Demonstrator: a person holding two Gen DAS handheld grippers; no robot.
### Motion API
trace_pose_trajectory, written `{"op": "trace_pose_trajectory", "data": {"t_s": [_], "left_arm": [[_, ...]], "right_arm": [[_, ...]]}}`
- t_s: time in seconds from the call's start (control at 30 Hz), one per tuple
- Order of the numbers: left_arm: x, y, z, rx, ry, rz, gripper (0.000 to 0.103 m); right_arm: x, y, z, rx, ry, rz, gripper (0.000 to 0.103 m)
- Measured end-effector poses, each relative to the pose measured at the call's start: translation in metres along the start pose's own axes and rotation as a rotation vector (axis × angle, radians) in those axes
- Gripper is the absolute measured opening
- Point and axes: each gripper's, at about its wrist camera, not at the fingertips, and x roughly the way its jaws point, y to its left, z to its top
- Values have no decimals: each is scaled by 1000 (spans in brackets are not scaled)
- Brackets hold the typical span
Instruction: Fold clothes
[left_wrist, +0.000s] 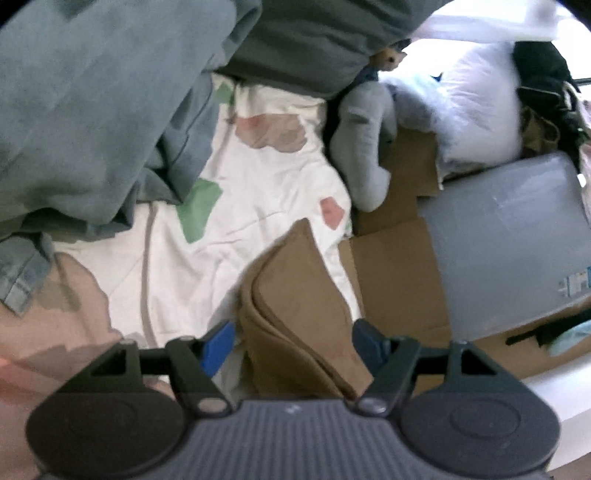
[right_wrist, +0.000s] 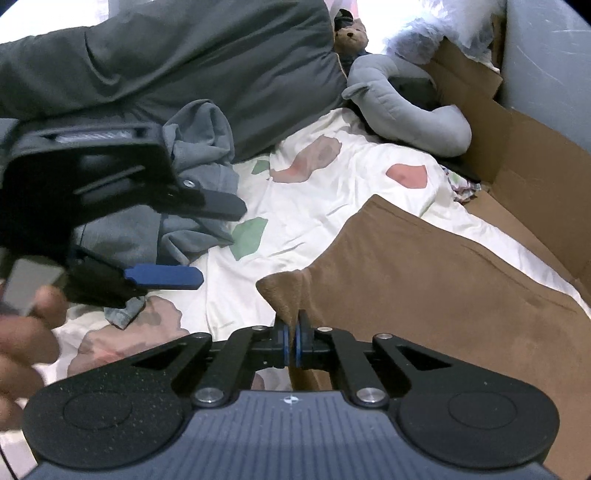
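Right wrist view shows your right gripper (right_wrist: 294, 334) clamped tight on a raised corner of the brown garment (right_wrist: 424, 280), the two blue-padded fingers pressed together with the fabric pinched between them. From that pinch the brown cloth spreads to the right and toward the near edge, lying over the white bedsheet (right_wrist: 314, 221) with its pink and green patches.

Your left gripper (right_wrist: 192, 240) appears at the left of this view, jaws apart and holding nothing, one blue-tipped finger (right_wrist: 164, 277) pointing right above the sheet. Your hand (right_wrist: 26, 332) is blurred at the near left.

Behind the left gripper a crumpled grey garment (right_wrist: 199, 147) lies on the sheet, with a dark grey pillow (right_wrist: 192, 62) beyond it. Farther right rest a grey plush toy (right_wrist: 402, 107) and a small teddy bear (right_wrist: 351, 35), and a cardboard box (right_wrist: 517, 147) lines the right side.

In the left wrist view your left gripper (left_wrist: 293, 341) is wide open, its fingers flanking a folded edge of the brown garment (left_wrist: 295, 288) without closing on it. The grey garment (left_wrist: 92, 110) fills the far left, and a grey plastic lid (left_wrist: 506, 236) lies on the cardboard at the right.
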Motion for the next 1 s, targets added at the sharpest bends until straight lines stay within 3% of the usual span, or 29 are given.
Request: {"op": "trace_pose_trajectory", "data": {"t_s": [0.3, 0.73, 1.0], "left_arm": [[52, -13, 17, 99, 62, -37, 75], [122, -9, 33, 174, 163, 61, 74], [153, -9, 49, 168, 175, 54, 65]], "right_arm": [[-10, -9, 4, 25, -24, -14, 2], [-16, -15, 3, 48, -31, -24, 2], [-22, -20, 5, 62, -40, -35, 2]]}}
